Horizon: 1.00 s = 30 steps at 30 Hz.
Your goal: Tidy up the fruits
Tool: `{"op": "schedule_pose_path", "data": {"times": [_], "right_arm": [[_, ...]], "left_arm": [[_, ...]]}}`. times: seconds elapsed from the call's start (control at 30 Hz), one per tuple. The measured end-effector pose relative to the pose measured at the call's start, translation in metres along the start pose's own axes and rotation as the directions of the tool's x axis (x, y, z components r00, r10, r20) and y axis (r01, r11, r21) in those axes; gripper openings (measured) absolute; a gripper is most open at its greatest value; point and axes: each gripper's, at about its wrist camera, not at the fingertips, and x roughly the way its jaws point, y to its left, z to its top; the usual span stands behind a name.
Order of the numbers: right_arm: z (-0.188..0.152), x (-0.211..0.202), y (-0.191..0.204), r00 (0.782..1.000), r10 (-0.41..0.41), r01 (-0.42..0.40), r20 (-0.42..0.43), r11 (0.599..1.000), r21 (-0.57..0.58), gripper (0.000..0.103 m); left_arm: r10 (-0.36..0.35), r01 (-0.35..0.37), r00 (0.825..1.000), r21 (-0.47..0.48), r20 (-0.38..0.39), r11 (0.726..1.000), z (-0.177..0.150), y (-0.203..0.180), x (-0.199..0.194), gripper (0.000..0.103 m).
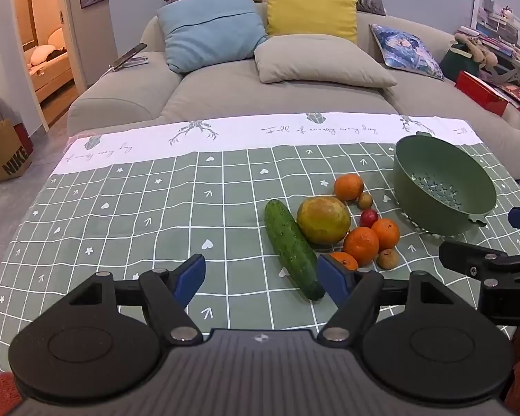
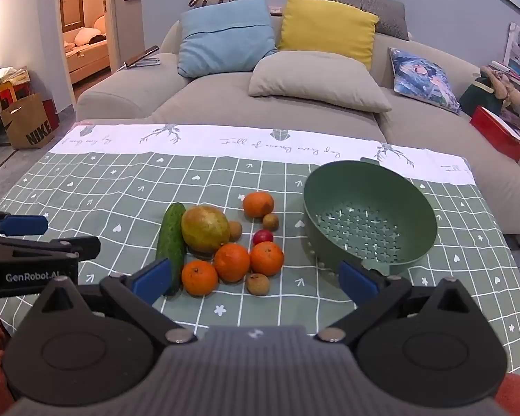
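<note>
Both claws, left claw (image 1: 261,279) and right claw (image 2: 254,282), gape empty above fruit beside the green colander (image 2: 370,208).

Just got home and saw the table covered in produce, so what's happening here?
A person holds a left hand-held gripper and a right hand-held gripper, both open and empty, over the table. The oranges, cucumber and mango still lie loose on the tablecloth; the green colander beside them is empty.

Green colander (image 2: 370,222) beside the fruit. Orange citrus (image 2: 231,262), dark green cucumber (image 2: 171,239), yellow-green mango (image 2: 204,228). Tablecloth (image 2: 104,190) green, white grid.
</note>
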Motion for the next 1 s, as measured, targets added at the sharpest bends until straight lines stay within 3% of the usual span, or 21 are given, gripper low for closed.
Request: {"op": "schedule_pose_path", "data": {"times": [1.0], "right_arm": [[-0.0029, -0.0001, -0.0029, 1.000, 0.002, -0.002, 0.000, 1.000, 0.005, 0.098]], "left_arm": [[-0.004, 0.004, 1.000, -0.005, -0.001, 1.000, 0.0000, 0.0000, -0.0009, 0.080]]}}
